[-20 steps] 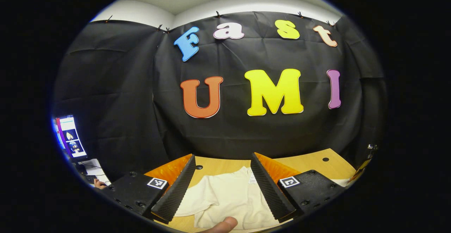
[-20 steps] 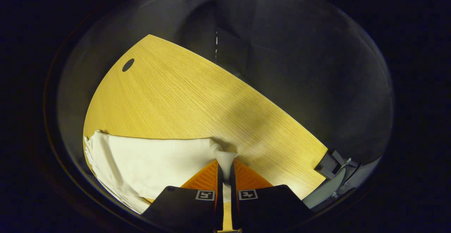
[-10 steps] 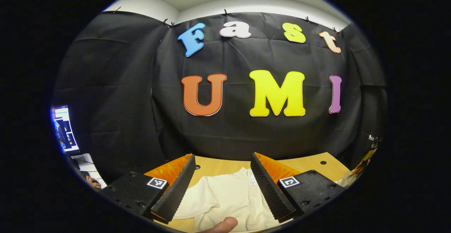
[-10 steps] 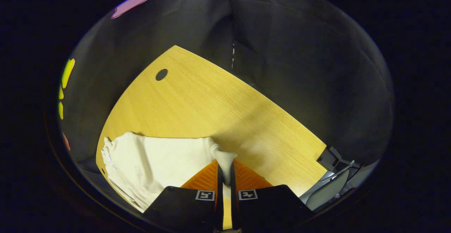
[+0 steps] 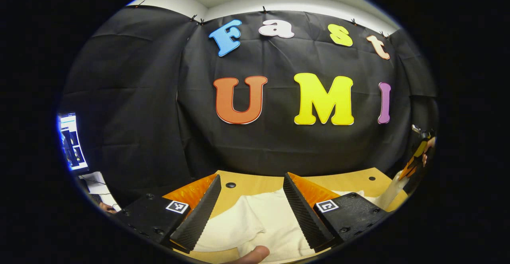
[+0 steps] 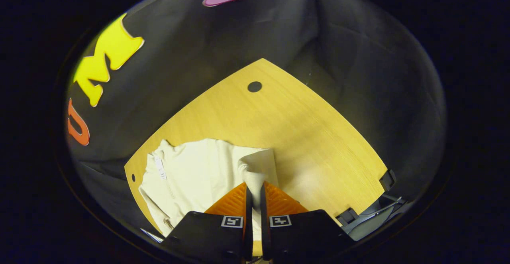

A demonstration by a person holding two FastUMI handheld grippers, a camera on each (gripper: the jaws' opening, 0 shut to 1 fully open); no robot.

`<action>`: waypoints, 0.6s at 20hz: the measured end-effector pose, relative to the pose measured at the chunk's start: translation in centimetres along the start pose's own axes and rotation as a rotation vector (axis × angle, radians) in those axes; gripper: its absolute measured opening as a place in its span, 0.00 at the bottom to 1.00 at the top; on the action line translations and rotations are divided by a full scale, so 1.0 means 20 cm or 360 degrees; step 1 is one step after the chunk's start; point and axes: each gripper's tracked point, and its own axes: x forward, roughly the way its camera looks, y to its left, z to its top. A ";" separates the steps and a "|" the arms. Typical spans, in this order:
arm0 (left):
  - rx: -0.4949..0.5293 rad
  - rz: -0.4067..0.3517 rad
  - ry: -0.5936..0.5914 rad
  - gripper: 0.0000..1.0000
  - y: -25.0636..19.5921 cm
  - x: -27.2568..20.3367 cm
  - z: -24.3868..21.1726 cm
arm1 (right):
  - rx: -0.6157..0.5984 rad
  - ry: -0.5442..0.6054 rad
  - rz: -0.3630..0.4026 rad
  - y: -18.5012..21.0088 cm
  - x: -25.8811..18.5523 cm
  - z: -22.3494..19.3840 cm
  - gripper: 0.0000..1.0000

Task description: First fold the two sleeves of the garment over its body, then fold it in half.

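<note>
A: Right gripper (image 6: 255,192)?
B: Clamped tight on a bunched sleeve (image 6: 255,172) of the cream cotton garment (image 6: 191,176), lifted off the pale wooden table (image 6: 303,136). Seen too from the left gripper view, far right edge, sleeve (image 5: 392,188) hanging under it; holding hand mostly cut off.

A: Left gripper (image 5: 251,212)?
B: Spread wide, gripping nothing, poised above the garment (image 5: 259,224) spread on the table (image 5: 255,184). Fingertip (image 5: 255,254) cut off by the lower edge.

A: Garment's lower half?
B: Hidden behind the fingers. Neck label (image 6: 159,168) too small to read.

A: Far left?
B: Lit screen (image 5: 71,142), partly cut off.
</note>
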 end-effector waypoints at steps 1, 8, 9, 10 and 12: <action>0.0005 0.0004 0.0001 1.00 0.03 0.00 -0.02 | -0.0045 0.0016 0.0032 0.11 0.00 -0.03 0.07; 0.0042 0.0004 0.0053 1.00 0.17 0.03 -0.13 | -0.0296 0.0098 0.0192 0.76 0.05 -0.23 0.09; 0.0037 0.0002 0.0056 1.00 0.19 0.03 -0.15 | -0.0324 0.0116 0.0222 0.86 0.07 -0.28 0.09; 0.0025 -0.0003 0.0065 1.00 0.20 0.03 -0.16 | -0.0348 0.0143 0.0256 0.97 0.09 -0.33 0.09; -0.0006 -0.0008 0.0093 1.00 0.23 0.04 -0.21 | -0.0385 0.0189 0.0302 1.18 0.12 -0.42 0.09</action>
